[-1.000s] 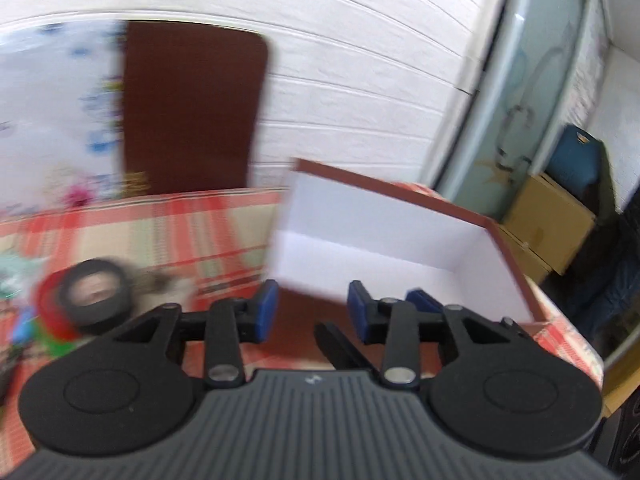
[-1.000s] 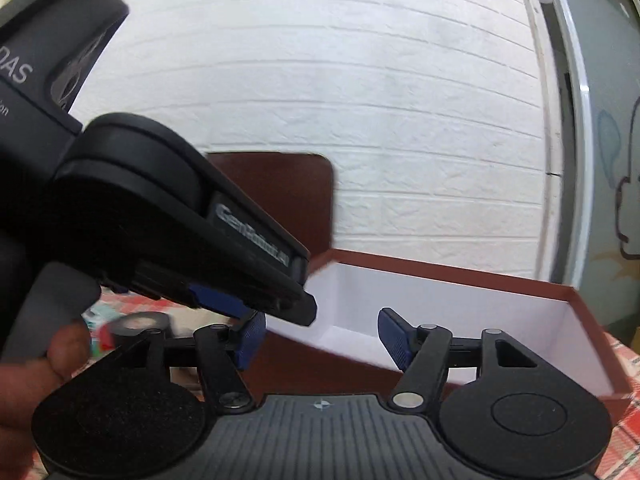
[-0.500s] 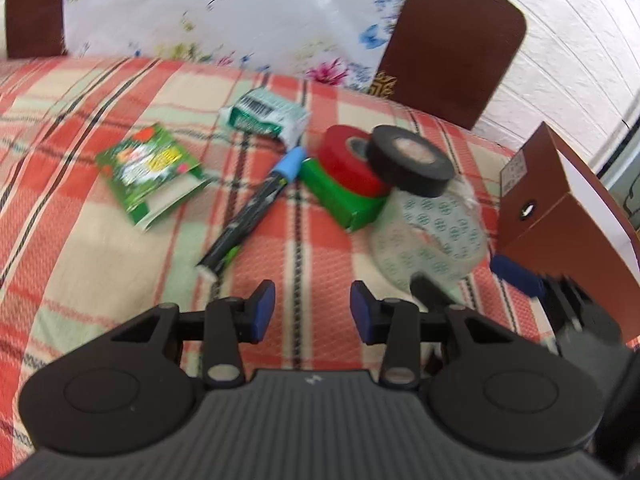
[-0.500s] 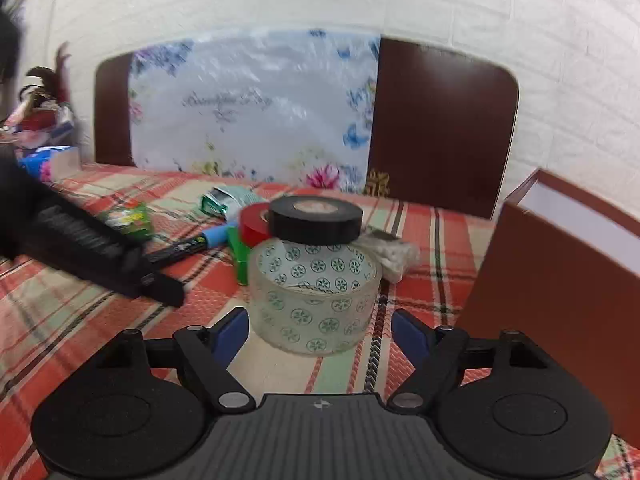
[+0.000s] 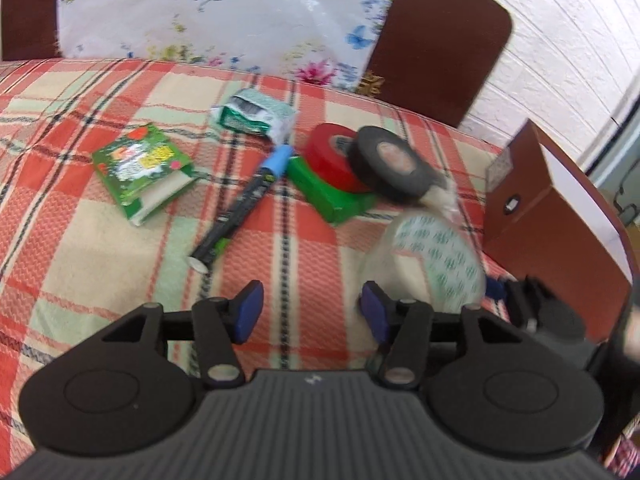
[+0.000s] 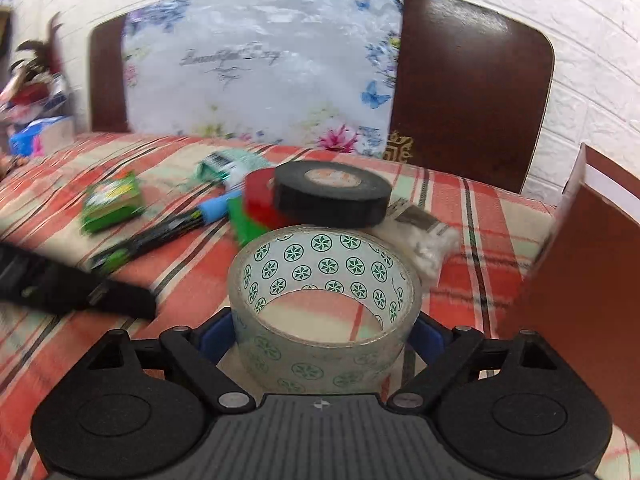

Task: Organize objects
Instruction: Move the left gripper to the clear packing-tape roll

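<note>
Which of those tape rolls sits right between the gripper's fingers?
The clear tape roll with green pinwheel marks; the red roll and black roll lie farther back.

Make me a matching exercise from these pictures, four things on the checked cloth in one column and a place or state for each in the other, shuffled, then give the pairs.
Things
1. clear tape
2. black tape
3. marker
4. brown box

Places or states
A. at the right edge, open, white inside
B. between the right gripper's opening jaws
C. lying flat, blue cap toward the headboard
D. resting on the red tape

Pairs: 1-B, 2-D, 3-C, 4-A
</note>
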